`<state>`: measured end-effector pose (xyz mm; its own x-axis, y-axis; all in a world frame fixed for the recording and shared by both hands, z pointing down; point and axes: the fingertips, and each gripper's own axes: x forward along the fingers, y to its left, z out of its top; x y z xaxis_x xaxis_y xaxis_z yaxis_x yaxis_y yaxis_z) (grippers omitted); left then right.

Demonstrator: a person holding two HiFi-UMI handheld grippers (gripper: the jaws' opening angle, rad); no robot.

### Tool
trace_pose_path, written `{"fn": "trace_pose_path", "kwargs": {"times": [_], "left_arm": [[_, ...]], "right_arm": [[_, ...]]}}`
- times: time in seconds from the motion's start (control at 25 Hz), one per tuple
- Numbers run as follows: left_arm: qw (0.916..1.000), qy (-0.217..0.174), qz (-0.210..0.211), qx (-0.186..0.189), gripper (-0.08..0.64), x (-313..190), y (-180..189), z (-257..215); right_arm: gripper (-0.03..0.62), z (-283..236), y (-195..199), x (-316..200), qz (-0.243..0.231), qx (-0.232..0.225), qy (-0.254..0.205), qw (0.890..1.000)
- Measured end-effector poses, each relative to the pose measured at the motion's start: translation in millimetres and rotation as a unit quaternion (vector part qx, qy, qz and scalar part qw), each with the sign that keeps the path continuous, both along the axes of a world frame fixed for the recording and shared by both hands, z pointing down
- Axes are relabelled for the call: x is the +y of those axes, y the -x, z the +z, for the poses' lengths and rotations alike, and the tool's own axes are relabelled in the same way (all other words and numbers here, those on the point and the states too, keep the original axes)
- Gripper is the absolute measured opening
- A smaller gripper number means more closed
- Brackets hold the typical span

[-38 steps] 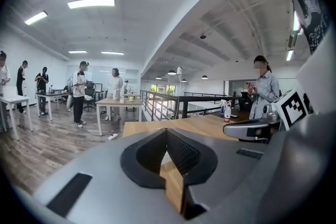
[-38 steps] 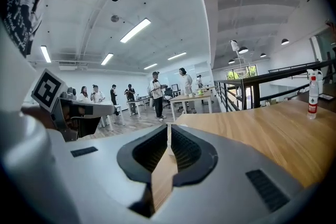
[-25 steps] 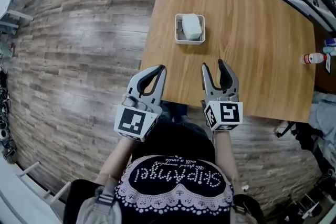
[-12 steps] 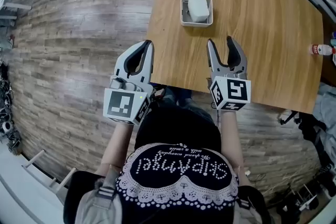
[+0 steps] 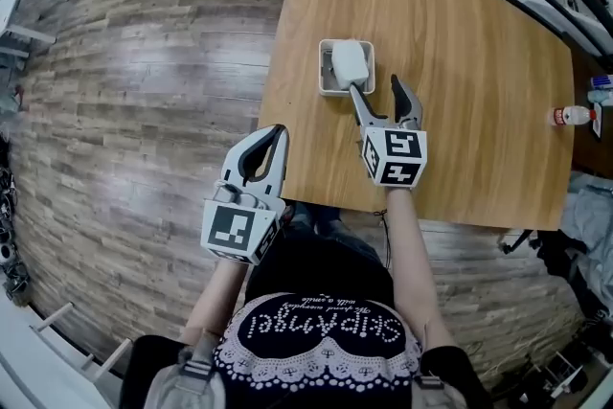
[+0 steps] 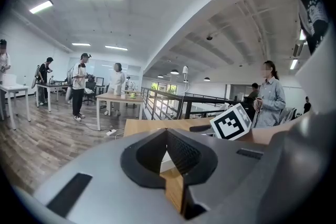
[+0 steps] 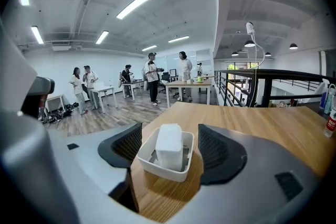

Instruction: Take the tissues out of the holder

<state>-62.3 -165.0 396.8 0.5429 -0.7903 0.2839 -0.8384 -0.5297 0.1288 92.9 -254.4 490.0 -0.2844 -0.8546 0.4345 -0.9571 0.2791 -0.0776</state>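
**Spotter:** What's changed on your end?

**Operator:** I've just run the right tongs [image 5: 375,89] forward across the table [image 5: 460,43]. A second ago they hung back near the front edge, and now they're right up at the holder [image 5: 325,72]. The jaws have just been opening too, and they stand wide apart with nothing pinched between the pads.

**Spotter:** Are they touching anything?

**Operator:** From the head view, one fingertip sits at the holder's near rim. I can't tell whether it's touching or just over it. Along the jaws, I see the holder framed squarely between them, a little ahead.

**Spotter:** And the tissues?

**Operator:** The tissues [image 5: 351,60] are in the holder, a white pack standing up above the walls and leaning a bit. Nothing else shows in there besides the bare floor of the tray around the pack. So the take-out hasn't started. I read this as the approach, lined up for a grab.

**Spotter:** What about the left side?

**Operator:** The left tongs [image 5: 278,131] are back by the table's front edge, much where they were, tips together and empty. I reckon I'll want them on the holder's rim if the tray lifts with the pack. It looks light, so that's my worry.
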Motion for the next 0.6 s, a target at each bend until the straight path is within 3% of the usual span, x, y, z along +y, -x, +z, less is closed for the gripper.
{"fn": "trace_pose_path", "kwargs": {"times": [0.2, 0.6], "left_arm": [[0.9999, 0.011, -0.008, -0.001, 0.006, -10.6, -0.2, 6.5], [0.9996, 0.024, -0.017, -0.002, 0.006, -23.9, 3.5, 10.0]], "right_arm": [[0.354, 39.0, 4.8, -23.1, -0.014, 0.013, 0.049, 0.999], [0.354, 87.9, 15.8, -39.9, -0.034, 0.031, 0.134, 0.990]]}}
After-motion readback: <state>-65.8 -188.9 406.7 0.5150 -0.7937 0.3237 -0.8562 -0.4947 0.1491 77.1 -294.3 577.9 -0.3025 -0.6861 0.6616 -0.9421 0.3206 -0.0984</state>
